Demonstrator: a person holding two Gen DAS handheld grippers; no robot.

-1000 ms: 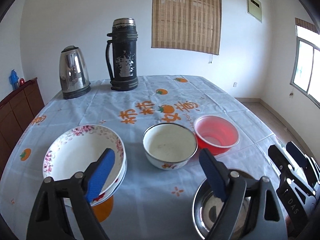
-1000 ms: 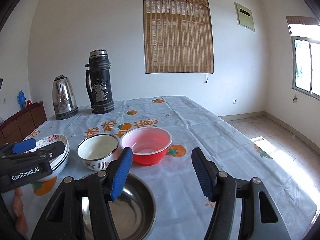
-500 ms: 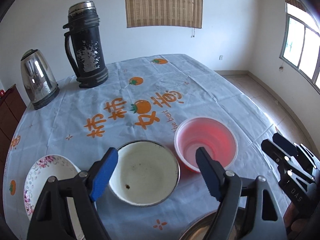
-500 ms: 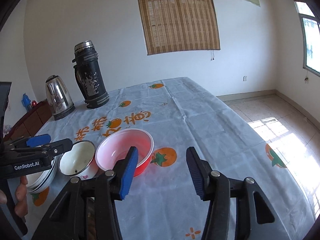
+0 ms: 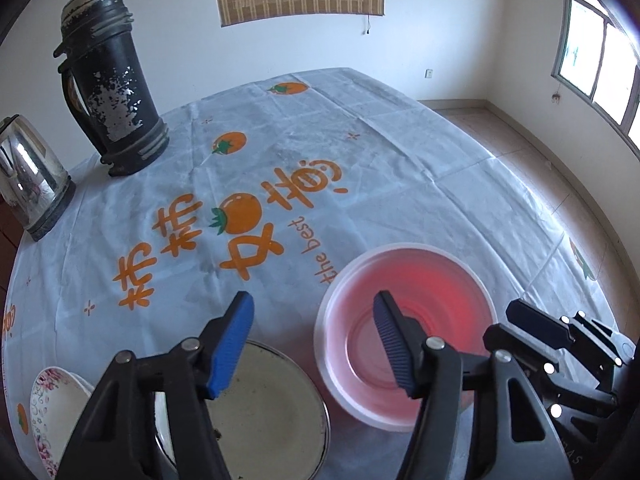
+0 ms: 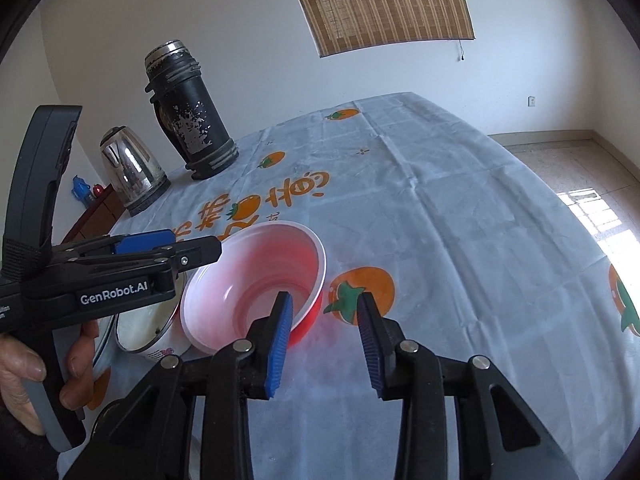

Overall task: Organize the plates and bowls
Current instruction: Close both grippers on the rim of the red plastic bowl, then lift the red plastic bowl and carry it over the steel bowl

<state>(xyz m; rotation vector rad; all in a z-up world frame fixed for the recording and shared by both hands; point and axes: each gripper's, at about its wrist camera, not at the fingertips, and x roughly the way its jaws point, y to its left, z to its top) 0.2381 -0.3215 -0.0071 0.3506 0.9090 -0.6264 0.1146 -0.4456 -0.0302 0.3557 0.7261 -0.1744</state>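
A red plastic bowl (image 5: 408, 344) (image 6: 256, 284) stands on the table next to a white enamel bowl (image 5: 264, 412) (image 6: 140, 326). A floral plate (image 5: 48, 412) lies at the lower left of the left wrist view. My left gripper (image 5: 316, 340) is open and empty, above the gap between the two bowls; it also shows in the right wrist view (image 6: 176, 250). My right gripper (image 6: 324, 336) is open and empty, its left finger over the red bowl's near right rim. It shows at the right edge of the left wrist view (image 5: 532, 324).
A black thermos (image 5: 112, 96) (image 6: 188, 112) and a steel kettle (image 5: 28, 184) (image 6: 132, 168) stand at the table's far left. The tablecloth (image 5: 360, 152) carries orange prints. The table's right edge (image 6: 560, 208) drops to a tiled floor.
Both grippers moved forward and lower toward the red bowl. The floral plate and metal bowl slid toward or out of the frames' bottom. Both stayed open.
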